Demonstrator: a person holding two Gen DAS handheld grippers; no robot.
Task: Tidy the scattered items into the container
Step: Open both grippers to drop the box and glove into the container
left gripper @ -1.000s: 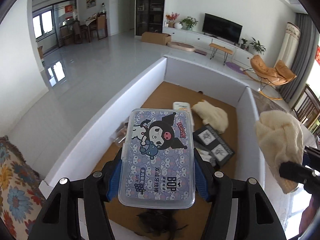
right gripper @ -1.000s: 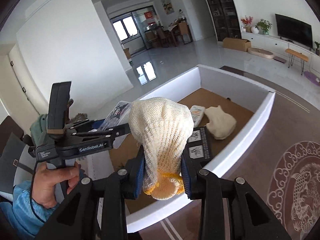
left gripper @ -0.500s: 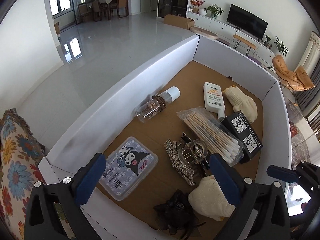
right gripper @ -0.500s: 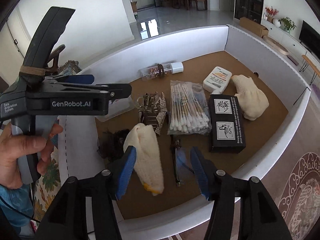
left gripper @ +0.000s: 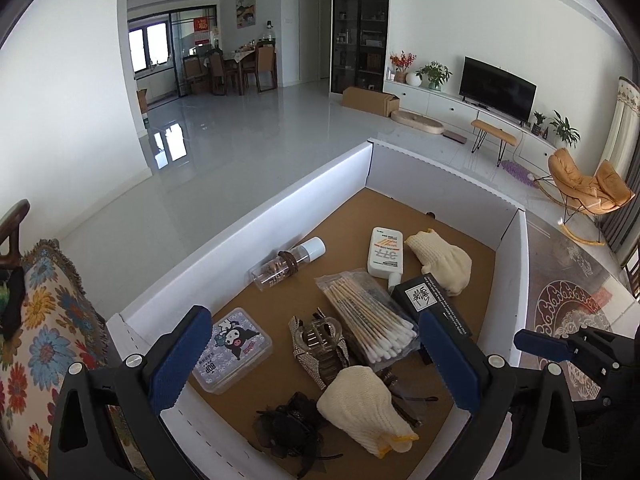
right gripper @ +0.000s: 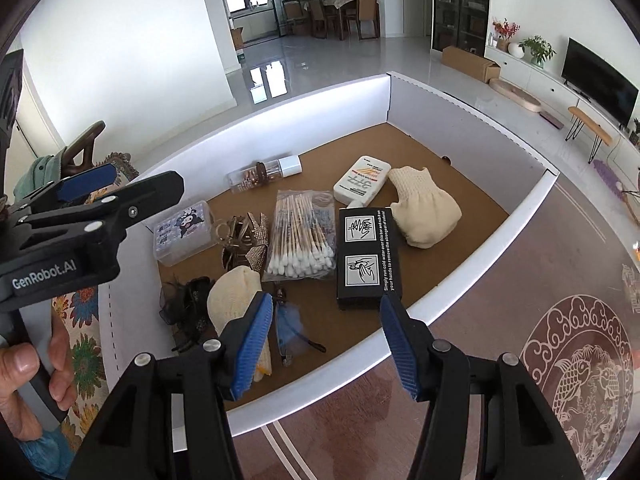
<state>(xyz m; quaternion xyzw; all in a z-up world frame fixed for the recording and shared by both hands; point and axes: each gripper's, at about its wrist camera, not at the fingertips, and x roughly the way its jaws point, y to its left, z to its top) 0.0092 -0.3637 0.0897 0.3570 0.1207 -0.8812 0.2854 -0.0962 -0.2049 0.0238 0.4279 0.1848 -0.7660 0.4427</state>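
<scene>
Both hand-held grippers were wide open and held nothing. The left hand-held gripper (left gripper: pixel 316 356) hung over the near left corner of the box (left gripper: pixel 280 216), and the right hand-held gripper (right gripper: pixel 328 336) hung over its near edge. It looked like they sat up high so the person could see that everything had gone in.

All the things lay inside the box, on its brown floor. The cartoon case (left gripper: pixel 232 350) lay flat by the left wall, near the near left corner. A glove (left gripper: pixel 360 404) lay close to the near edge, touching a black hair piece (left gripper: pixel 288 428). Blue glasses (right gripper: pixel 288 324) lay just beside the glove. A shiny clip (left gripper: pixel 320 344) sat in the middle, and a bag of swabs (left gripper: pixel 372 324) lay just beside it. A black pack (right gripper: pixel 368 256) lay next to the swabs on the right wall's side. A second glove (right gripper: pixel 420 208) and a white tube (right gripper: pixel 362 180) rested toward the far right corner. A small bottle (left gripper: pixel 286 266) lay on its side by the left wall.

Nothing showed on the table (right gripper: pixel 500 320) outside the box, so the tidy job seemed done or nearly done. The things lay loose and flat, so they should not roll or fall out.
</scene>
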